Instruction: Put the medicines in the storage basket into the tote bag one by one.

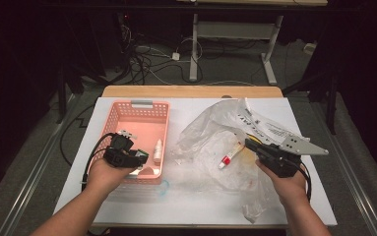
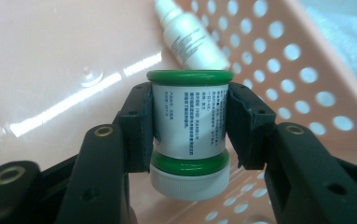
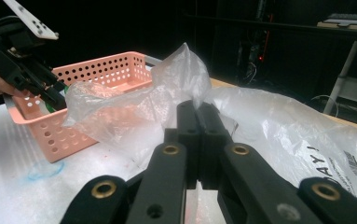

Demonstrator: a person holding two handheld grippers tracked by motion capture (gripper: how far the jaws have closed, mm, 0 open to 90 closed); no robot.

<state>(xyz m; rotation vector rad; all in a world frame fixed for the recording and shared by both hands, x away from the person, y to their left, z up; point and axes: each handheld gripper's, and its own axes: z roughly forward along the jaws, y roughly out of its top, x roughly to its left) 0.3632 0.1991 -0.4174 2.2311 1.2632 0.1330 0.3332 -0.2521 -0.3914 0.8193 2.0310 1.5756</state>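
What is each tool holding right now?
Left tool: closed on the green-capped jar, over the pink basket.
Right tool: closed, pinching the plastic bag.

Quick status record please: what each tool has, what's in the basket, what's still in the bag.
left tool: shut on green-rimmed jar, over the basket
right tool: shut, pinching the plastic bag
pink basket: holds a small white bottle, lying down
bag contents: red-capped tube
surface: white table

jar: white label, green rims, white cap | clamped, over basket
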